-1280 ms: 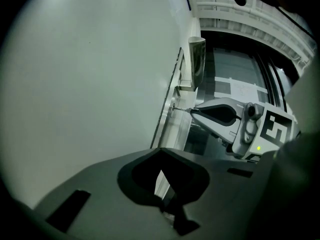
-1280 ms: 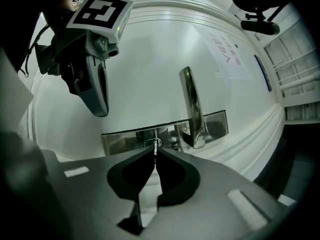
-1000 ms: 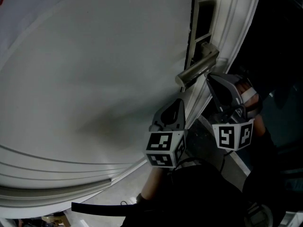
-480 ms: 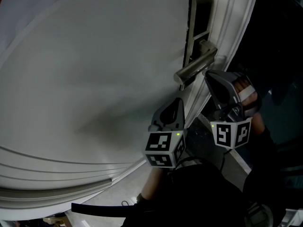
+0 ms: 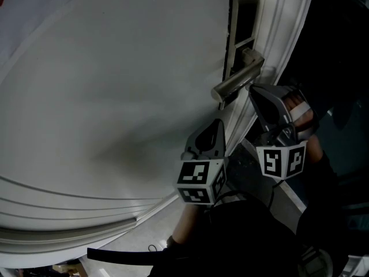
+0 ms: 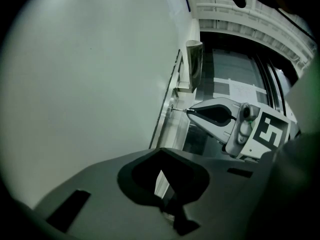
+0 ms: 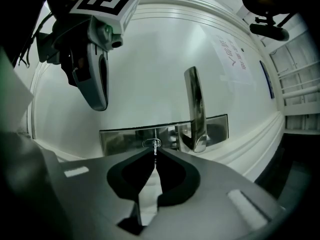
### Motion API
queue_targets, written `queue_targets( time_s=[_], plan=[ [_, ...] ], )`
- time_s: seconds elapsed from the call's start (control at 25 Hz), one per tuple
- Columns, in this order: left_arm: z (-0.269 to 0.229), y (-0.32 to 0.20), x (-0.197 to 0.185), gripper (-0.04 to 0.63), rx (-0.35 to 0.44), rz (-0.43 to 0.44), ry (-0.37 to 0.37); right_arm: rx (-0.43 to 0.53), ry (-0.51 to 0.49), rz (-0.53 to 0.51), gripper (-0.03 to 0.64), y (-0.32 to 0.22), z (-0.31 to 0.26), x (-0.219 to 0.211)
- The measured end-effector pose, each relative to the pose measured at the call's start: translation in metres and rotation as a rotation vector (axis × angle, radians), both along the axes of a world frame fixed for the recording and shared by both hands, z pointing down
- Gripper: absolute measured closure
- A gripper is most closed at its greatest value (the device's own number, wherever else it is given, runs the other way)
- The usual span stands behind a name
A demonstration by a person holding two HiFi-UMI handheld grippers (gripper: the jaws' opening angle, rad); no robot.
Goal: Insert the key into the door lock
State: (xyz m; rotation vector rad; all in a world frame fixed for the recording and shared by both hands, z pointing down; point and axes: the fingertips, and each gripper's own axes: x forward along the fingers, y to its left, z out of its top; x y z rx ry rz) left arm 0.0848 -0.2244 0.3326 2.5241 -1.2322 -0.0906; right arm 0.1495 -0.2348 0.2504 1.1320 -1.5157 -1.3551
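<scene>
A steel lock plate (image 7: pixel 120 136) with a lever handle (image 7: pixel 195 109) is set near the edge of a white door (image 5: pixel 115 97). My right gripper (image 7: pixel 155 153) is shut on a small metal key (image 7: pixel 155 154), and the key's tip is at the keyhole (image 7: pixel 152 143). From the left gripper view, the key (image 6: pixel 179 110) reaches from the right gripper (image 6: pixel 189 111) to the plate (image 6: pixel 172 104) below the handle (image 6: pixel 194 66). My left gripper (image 6: pixel 160 150) is shut on nothing and hangs beside the door. In the head view the left gripper (image 5: pixel 218 123) is below the handle (image 5: pixel 236 81), with the right gripper (image 5: pixel 253 91) beside it.
The door's moulded frame (image 5: pixel 282 45) runs along its right edge, with a dark opening (image 5: pixel 340 68) beyond it. The person's hand (image 5: pixel 300 111) and dark sleeve sit behind the right gripper. Glass panels (image 6: pixel 240 79) show past the door edge.
The right gripper has edged slightly up toward the lock plate. The left gripper has stayed where it was.
</scene>
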Motion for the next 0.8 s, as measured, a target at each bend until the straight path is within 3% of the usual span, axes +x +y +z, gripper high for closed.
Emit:
queue_targets(
  time_s=[0.8],
  plan=[
    [-0.0028, -0.0043, 0.0012, 0.595, 0.011, 0.009, -0.006, -0.008, 0.021, -0.002, 0.604, -0.0012, 0.0001, 0.0006]
  ],
)
